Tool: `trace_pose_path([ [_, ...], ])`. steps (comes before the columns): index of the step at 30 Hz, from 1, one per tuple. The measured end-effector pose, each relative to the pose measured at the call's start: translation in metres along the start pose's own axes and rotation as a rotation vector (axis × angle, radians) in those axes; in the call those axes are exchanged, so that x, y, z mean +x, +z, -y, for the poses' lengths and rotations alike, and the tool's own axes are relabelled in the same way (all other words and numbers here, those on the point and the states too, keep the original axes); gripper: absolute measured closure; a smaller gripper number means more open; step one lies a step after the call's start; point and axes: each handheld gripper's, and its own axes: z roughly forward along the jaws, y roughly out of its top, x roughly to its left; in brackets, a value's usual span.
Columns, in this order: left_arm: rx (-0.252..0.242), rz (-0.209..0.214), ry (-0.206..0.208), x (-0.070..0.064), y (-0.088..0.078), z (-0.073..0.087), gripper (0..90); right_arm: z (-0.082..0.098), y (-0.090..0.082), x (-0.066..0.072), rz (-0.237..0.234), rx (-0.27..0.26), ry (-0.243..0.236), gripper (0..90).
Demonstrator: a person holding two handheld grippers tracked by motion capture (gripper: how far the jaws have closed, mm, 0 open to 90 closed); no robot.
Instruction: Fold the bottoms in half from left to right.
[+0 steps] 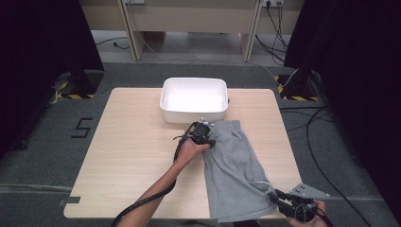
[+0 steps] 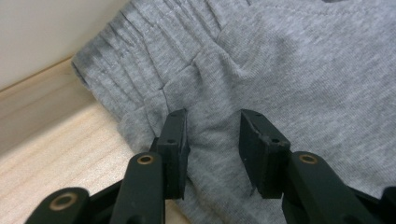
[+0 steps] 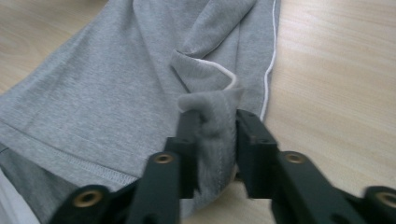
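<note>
shorts: we see grey shorts [image 1: 235, 172] lying flat on the right half of the wooden table [image 1: 132, 156], waistband at the far end just beside a white tub [image 1: 194, 100], hems at the near edge.
left gripper: our left gripper [image 2: 212, 140] sits at the gathered waistband, jaws apart with a ridge of cloth rising between them; the pads do not look pressed on it yet.
right gripper: our right gripper [image 3: 217, 140] is at the near right hem, jaws part-spread, a fold of hem with white piping standing between them; we judge the fold loose, not clamped.
step in hand: we take it as getting a grip at both ends of the shorts. doing it well means closing on the full thickness of waistband and hem, not one layer, before any lift.
edges: the near hem hangs at the table's lip, so a slack hold there could let cloth slide off.
open room: the left half of the table lies bare, the better side for moving; the tub crowds the far end.
</note>
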Motion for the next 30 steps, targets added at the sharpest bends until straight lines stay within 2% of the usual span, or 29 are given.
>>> trace_pose_path([
  [3,0.003,-0.006,0.013,-0.001,0.000,0.000,60.1,-0.004,-0.008,-0.001,0.007,-0.046,0.021,55.4],
  [5,-0.002,-0.002,0.007,-0.001,0.000,0.001,59.4,-0.009,-0.012,0.001,-0.009,-0.083,0.026,52.3],
  [9,-0.013,0.003,0.011,-0.003,-0.002,0.001,52.8,-0.018,-0.013,0.003,-0.010,-0.093,0.005,51.0],
  [12,-0.036,0.013,-0.003,-0.004,-0.008,0.001,46.1,-0.026,-0.010,0.001,0.001,-0.084,-0.013,51.1],
  [15,-0.049,0.022,0.015,-0.006,-0.018,0.004,42.2,-0.037,-0.004,-0.005,0.012,-0.070,-0.035,51.6],
  [19,-0.059,0.045,0.022,-0.009,-0.030,0.014,40.8,-0.055,0.016,-0.015,0.019,-0.033,-0.050,53.2],
  [21,-0.064,0.057,0.017,-0.010,-0.034,0.021,40.1,-0.066,0.030,-0.017,0.011,-0.017,-0.058,54.1],
  [23,-0.066,0.077,-0.006,-0.010,-0.038,0.031,39.5,-0.073,0.042,-0.018,0.001,0.002,-0.064,55.8],
  [26,-0.064,0.098,-0.004,-0.013,-0.042,0.043,38.3,-0.085,0.062,-0.019,-0.017,0.032,-0.083,56.4],
  [28,-0.071,0.104,-0.012,-0.015,-0.045,0.049,37.7,-0.092,0.078,-0.022,-0.023,0.075,-0.099,56.0],
  [30,-0.078,0.113,-0.008,-0.019,-0.047,0.056,36.7,-0.097,0.088,-0.025,-0.026,0.087,-0.091,55.4],
])
